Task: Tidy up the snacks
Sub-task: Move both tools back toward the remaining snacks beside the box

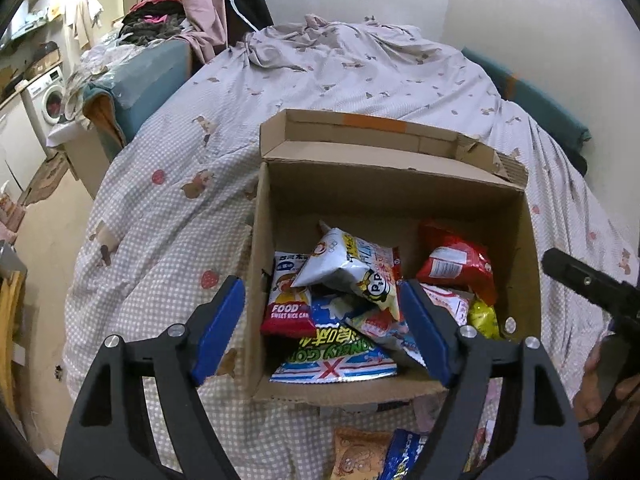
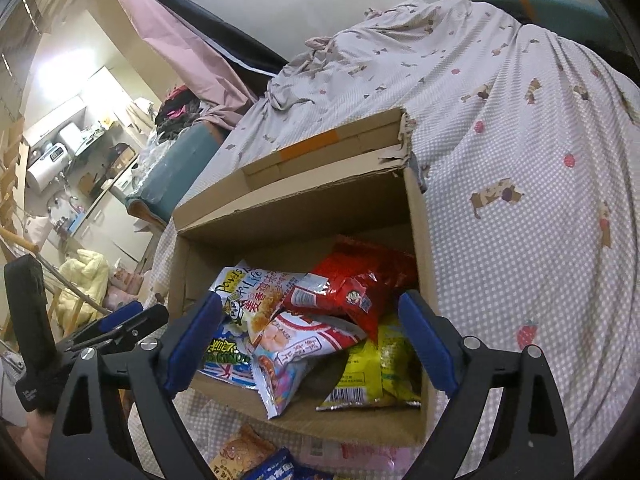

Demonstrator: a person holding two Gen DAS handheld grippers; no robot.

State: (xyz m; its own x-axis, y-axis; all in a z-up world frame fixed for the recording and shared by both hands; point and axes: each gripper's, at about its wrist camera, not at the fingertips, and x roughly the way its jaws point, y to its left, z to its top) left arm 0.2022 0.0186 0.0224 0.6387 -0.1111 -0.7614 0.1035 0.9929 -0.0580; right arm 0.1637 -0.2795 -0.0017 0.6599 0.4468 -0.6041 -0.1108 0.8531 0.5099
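— How many boxes on the bed point(image 1: 168, 208)?

— One cardboard box point(image 1: 524, 240), flaps up, open side facing the two grippers. I count about seven snack bags inside, heaped and overlapping.

— Which ones?

— A white bag point(image 1: 352, 268) on top, tilted, long side running left to right. A red bag point(image 2: 360, 284) toward the right wall, a yellow bag point(image 2: 380, 368) under it, a green-lettered bag point(image 1: 332, 354) lying flat at the front.

— Anything outside the box?

— Two more, an orange bag point(image 1: 360, 454) and a blue bag point(image 1: 402, 456), on the bed just before it.

— And the grippers?

— The left gripper point(image 1: 322, 332) and right gripper point(image 2: 310, 338) both stand spread wide, nothing between the pads.
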